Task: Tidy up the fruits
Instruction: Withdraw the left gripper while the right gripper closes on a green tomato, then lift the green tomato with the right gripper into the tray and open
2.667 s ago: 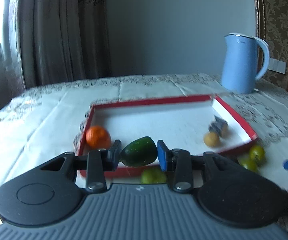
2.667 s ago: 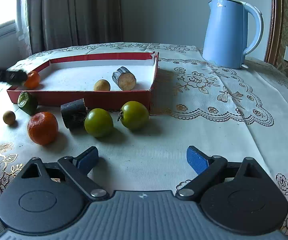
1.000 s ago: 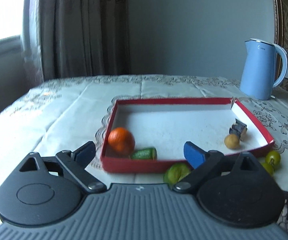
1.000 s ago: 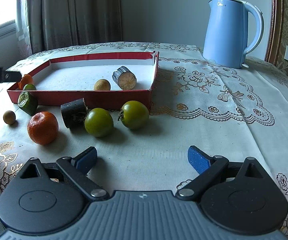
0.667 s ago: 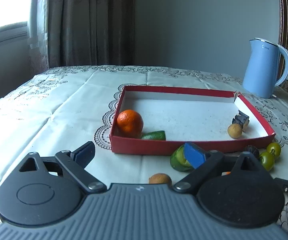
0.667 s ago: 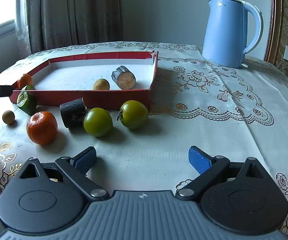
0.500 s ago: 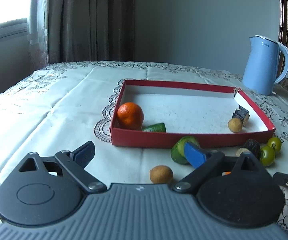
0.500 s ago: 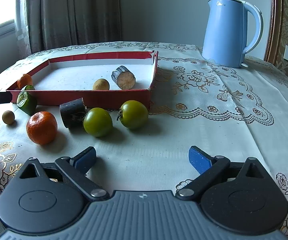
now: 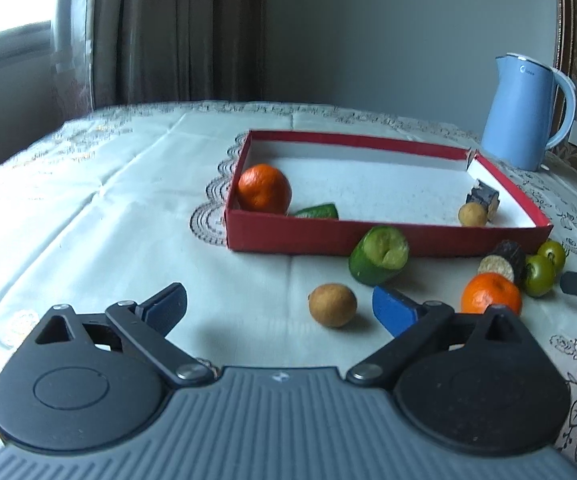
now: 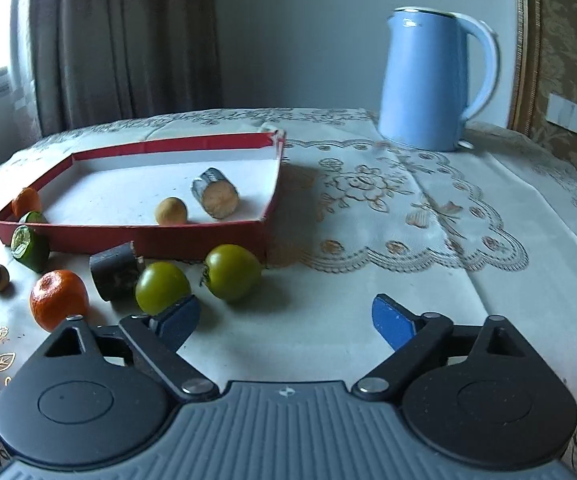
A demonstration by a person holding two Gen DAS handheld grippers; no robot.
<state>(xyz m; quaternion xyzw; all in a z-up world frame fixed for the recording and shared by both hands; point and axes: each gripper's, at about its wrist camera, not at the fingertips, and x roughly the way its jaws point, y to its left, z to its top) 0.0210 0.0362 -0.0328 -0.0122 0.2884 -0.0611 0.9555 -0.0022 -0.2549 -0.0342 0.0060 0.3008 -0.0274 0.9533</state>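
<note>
Red box [image 9: 384,236] at frame centre holds four pieces, while six fruits, among them a longan [image 9: 332,305], wait on the counter [image 9: 88,220] below it; left tool [image 9: 276,304] opens wide, empty; right tool [image 10: 284,320], empty, narrows.

No readable text anywhere. Blue kettle [image 9: 522,114] has a small logo near its top rim, probably a brand mark, too blurred to read.

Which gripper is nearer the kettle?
Right. The right gripper, jaws closing on nothing, sits on the kettle's side of the box; the left gripper, opening and empty, is farther, toward the box's opposite end.
</note>
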